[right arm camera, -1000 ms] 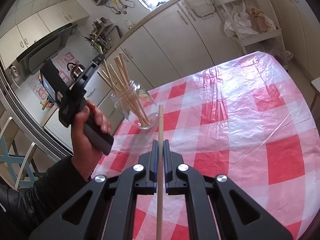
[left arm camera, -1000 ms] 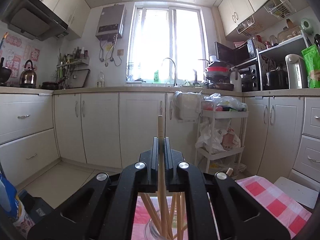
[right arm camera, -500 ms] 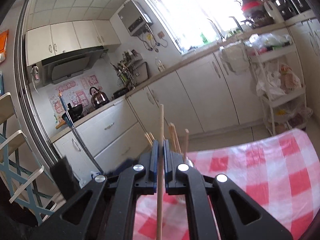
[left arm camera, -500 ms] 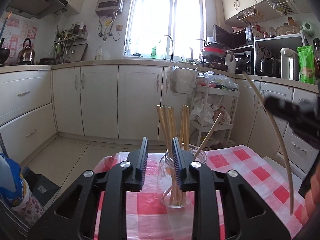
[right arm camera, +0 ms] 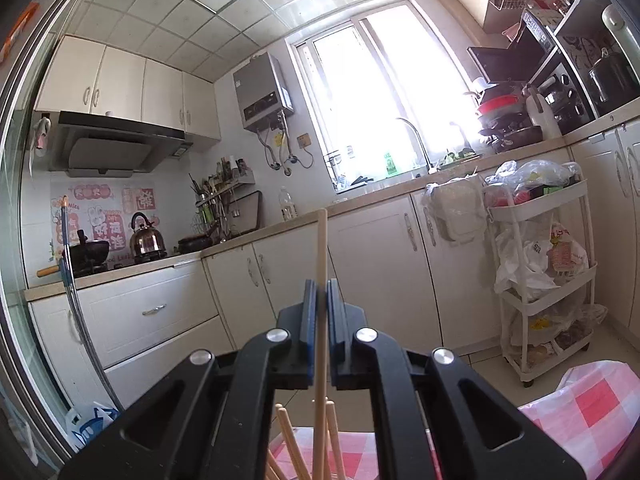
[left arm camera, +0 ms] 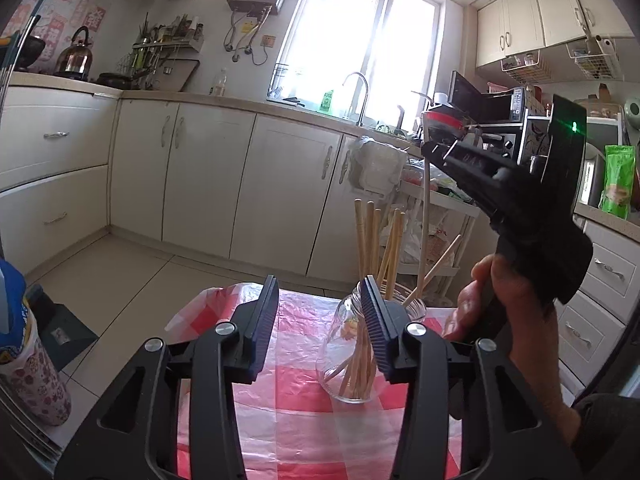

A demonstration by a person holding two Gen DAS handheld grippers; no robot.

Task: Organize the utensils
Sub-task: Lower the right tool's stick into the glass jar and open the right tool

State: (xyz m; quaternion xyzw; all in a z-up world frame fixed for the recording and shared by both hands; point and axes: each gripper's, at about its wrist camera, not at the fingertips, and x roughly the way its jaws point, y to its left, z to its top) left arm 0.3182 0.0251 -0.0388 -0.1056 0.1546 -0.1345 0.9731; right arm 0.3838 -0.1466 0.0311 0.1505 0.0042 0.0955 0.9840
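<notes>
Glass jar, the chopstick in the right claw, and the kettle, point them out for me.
glass jar (left arm camera: 352,390), left wrist view, lower glass wall
chopstick (right arm camera: 321,248), right wrist view, shaft above the pads
kettle (right arm camera: 147,241), right wrist view, steel body

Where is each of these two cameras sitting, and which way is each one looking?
Left wrist view: rides on the left claw, whose jaws are opening on nothing, facing the glass jar on the checked tablecloth; the person's right hand shows.
Right wrist view: rides on the right claw, facing the kitchen counter roughly level, shut on one chopstick.
Both share the window, sink, cabinets and jarred chopsticks.
</notes>
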